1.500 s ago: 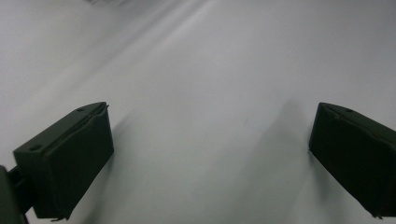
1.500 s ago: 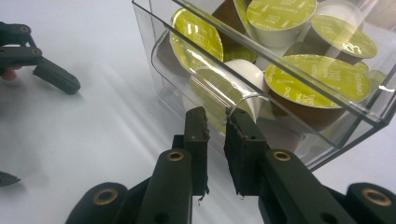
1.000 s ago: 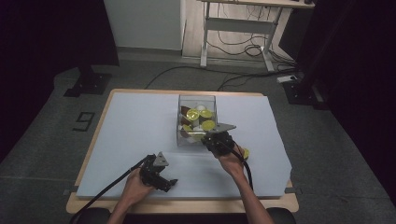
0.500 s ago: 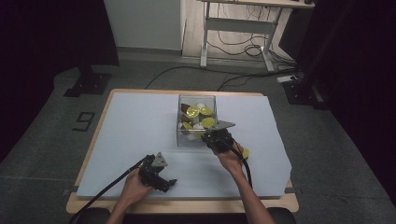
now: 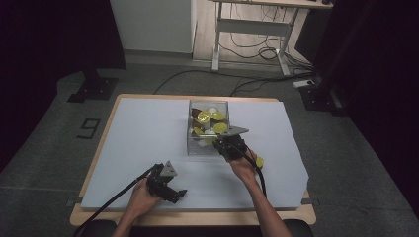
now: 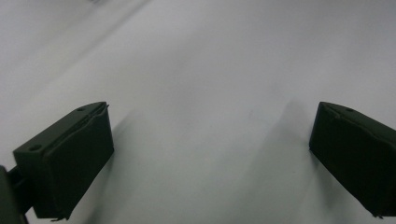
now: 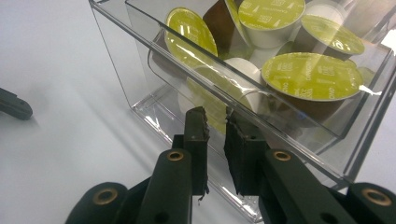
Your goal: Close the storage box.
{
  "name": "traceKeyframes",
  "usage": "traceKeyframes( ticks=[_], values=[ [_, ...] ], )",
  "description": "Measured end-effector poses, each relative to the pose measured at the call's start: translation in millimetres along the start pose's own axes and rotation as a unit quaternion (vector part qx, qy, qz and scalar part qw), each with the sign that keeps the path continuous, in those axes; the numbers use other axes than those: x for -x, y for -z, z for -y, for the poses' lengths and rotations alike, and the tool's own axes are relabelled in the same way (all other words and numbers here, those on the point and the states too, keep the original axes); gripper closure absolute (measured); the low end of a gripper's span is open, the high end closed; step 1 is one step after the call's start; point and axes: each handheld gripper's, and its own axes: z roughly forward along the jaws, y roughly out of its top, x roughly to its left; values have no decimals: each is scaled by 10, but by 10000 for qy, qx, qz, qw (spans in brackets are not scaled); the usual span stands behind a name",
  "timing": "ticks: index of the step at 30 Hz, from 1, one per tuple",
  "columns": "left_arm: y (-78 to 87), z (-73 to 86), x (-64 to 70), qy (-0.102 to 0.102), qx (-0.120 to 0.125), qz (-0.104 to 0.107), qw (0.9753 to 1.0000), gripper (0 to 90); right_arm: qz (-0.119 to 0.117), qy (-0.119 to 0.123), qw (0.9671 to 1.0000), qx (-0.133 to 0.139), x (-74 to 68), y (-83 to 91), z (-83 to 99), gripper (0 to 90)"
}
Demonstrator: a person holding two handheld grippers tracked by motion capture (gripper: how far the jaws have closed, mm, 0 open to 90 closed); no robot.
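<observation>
A clear plastic box (image 5: pixel 197 143) (image 7: pixel 121 70) of coffee capsules stands mid-table. Several yellow-lidded capsules (image 5: pixel 216 117) (image 7: pixel 312 74) and some brown ones lie inside it. My right gripper (image 5: pixel 228 146) (image 7: pixel 215 122) is at the box's near wall, its jaws drawn together to a narrow gap, their tips against the clear plastic; nothing solid shows between them. One yellow capsule (image 5: pixel 259 161) lies on the table beside the right hand. My left gripper (image 5: pixel 167 186) (image 6: pixel 210 154) rests low over the bare white sheet near the front edge, jaws wide apart and empty.
A white sheet (image 5: pixel 143 128) covers the wooden table (image 5: pixel 99 219). The left gripper's jaw tip (image 7: pixel 14 105) shows at the left of the right gripper view. Cables trail from both grippers off the front edge.
The right gripper has edged forward, closer onto the box's near wall. The left gripper has stayed put.
</observation>
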Motion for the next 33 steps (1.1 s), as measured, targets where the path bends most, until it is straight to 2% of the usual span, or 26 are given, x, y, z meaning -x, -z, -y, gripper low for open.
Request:
traceKeyframes(
  ticks=[27,30,33],
  values=[
    [1,0,-2,7,-8,6,10000,0,-12,-92,10000,16,15,-45,-1,777],
    [0,1,-2,11,-9,9,10000,0,-29,-137,9999,-11,17,-46,-2,759],
    [1,2,-3,13,-7,11,10000,0,-61,-124,9999,-75,5,-52,-2,702]
  ],
)
